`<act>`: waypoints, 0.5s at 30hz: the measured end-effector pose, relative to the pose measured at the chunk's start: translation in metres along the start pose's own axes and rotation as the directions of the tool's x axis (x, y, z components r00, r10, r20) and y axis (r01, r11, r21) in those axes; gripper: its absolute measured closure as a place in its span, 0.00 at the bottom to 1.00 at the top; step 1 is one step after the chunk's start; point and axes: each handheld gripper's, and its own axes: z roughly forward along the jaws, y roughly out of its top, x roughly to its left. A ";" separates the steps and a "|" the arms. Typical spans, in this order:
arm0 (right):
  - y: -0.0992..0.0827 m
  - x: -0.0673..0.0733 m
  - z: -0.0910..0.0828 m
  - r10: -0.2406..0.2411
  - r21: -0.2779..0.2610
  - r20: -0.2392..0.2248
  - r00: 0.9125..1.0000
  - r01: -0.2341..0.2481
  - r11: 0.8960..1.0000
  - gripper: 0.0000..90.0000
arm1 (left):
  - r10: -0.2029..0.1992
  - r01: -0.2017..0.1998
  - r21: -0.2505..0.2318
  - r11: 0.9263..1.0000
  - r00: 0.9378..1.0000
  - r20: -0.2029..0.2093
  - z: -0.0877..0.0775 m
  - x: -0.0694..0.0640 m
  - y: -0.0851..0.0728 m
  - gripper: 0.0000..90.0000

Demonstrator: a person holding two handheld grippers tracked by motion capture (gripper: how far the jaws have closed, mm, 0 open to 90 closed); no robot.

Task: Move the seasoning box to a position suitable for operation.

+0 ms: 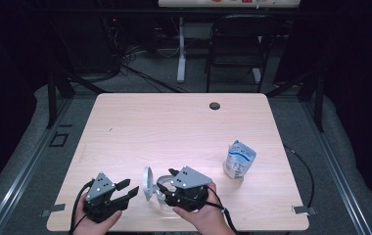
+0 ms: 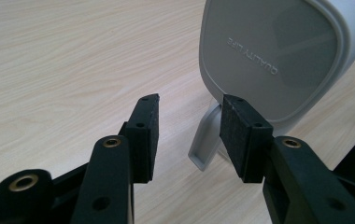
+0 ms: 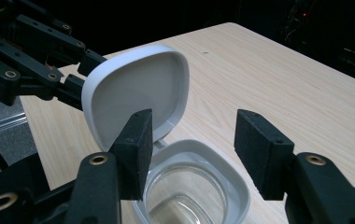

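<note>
Left gripper (image 1: 129,190) gapes beside raised lid (image 1: 148,183); right gripper (image 3: 192,140) straddles container (image 3: 192,196).

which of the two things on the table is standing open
The white-lidded clear container by the grippers: its hinged lid is flipped upright. The blue-and-white pouch farther right looks closed.

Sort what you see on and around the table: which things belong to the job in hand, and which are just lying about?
In the job:
- container with clear inside, lid standing open
- left hand-held gripper, jaws open by the lid
- right hand-held gripper, jaws open over the container

Lying about:
- blue-and-white pouch
- black chair beyond the table
</note>
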 end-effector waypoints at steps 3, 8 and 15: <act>-0.003 -0.003 -0.004 0.002 0.003 0.007 1.000 -0.002 1.000 0.52 | -0.004 0.004 0.002 1.000 1.000 -0.002 0.001 0.000 -0.001 0.65; -0.010 -0.008 -0.011 0.016 -0.003 0.011 1.000 -0.016 1.000 0.52 | -0.003 0.003 0.003 1.000 1.000 -0.009 0.002 0.001 -0.001 0.64; -0.022 -0.017 -0.020 0.046 -0.002 0.032 0.998 -0.046 0.999 0.52 | -0.001 0.001 0.009 1.000 1.000 -0.011 0.003 0.001 -0.002 0.64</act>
